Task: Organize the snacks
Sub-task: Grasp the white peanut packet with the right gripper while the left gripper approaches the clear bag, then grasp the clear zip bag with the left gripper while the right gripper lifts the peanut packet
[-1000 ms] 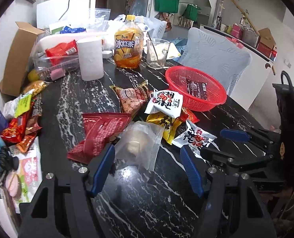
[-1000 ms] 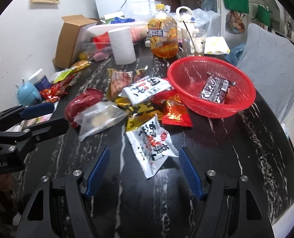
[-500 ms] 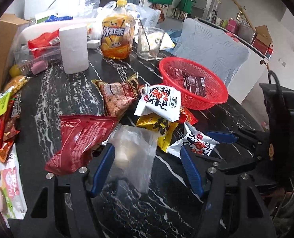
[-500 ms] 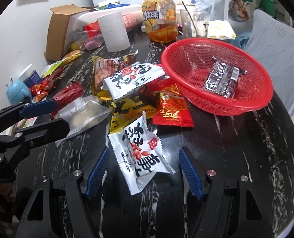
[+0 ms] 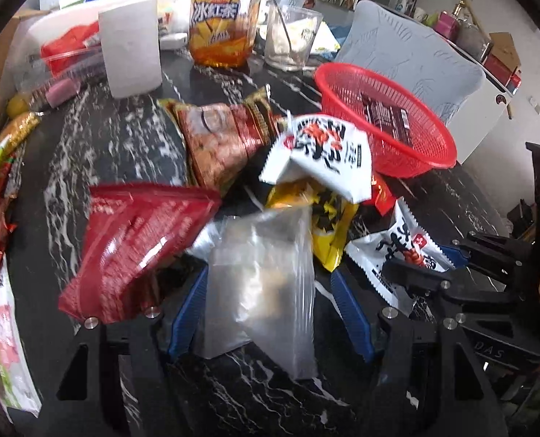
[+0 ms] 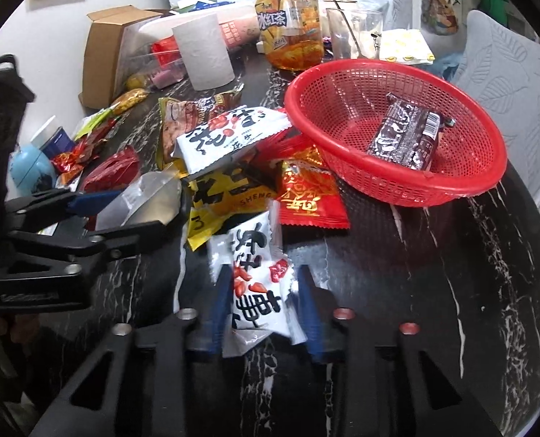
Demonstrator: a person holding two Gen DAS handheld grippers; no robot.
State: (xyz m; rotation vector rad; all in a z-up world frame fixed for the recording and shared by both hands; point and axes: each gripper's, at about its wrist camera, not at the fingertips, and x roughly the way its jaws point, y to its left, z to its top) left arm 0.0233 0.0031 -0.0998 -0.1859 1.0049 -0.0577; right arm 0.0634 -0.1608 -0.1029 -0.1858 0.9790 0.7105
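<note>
— Left side, status?
— Well, my left gripper [image 5: 270, 306] stands spread, its blue fingers [image 5: 188, 313] flanking the clear plastic snack bag [image 5: 266, 284] on the black marble table [image 5: 88, 153].
— Right?
— My right gripper [image 6: 266, 309] has narrowed around the white peanut packet with red print [image 6: 255, 273]; whether the pads pinch it, cannot tell. The red mesh basket [image 6: 470, 182] holds one dark wrapped bar [image 6: 404, 138].

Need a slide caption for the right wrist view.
Right hand-held gripper closes around a white peanut packet beside the red basket.
</note>
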